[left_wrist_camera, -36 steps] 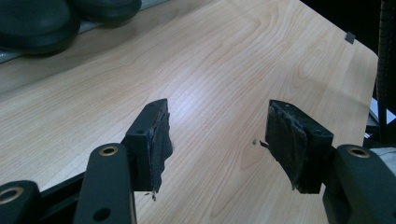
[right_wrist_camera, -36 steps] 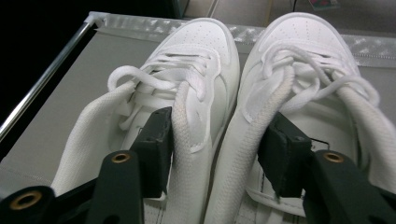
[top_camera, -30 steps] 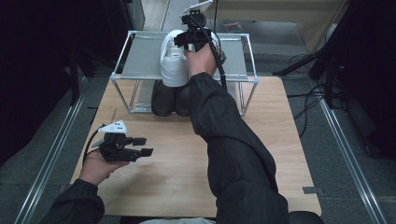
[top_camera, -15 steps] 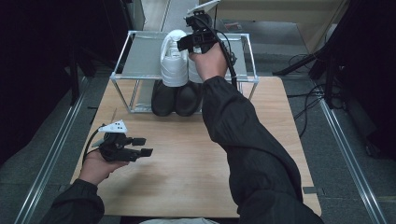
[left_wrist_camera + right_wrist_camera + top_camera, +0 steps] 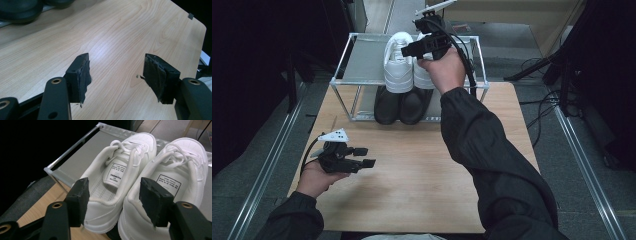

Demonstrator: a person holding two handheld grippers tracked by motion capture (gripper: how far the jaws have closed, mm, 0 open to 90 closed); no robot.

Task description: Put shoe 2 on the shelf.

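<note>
My right gripper [image 5: 412, 50] above white leather sneakers [image 5: 140, 177] on grey metal-framed rack [image 5: 362, 65], jaws apart, empty. Left gripper [image 5: 116, 75] over pale woodgrain tabletop [image 5: 112, 30], jaws apart.

White sneakers [image 5: 140, 182] — insole labels printed, too small to read.

Left claw [image 5: 364, 156] held low in my left hand [image 5: 314, 177], pointing to the right in the high view — jaws wide apart, nothing between the pads. Left forearm comes in from the lower left corner. Right arm [image 5: 492, 160] stretched forward, dark sleeve reaching to the wrist; right claw [image 5: 409, 50] raised, pointing left, jaws apart — pads [image 5: 80, 195] pressing on nothing.
</note>
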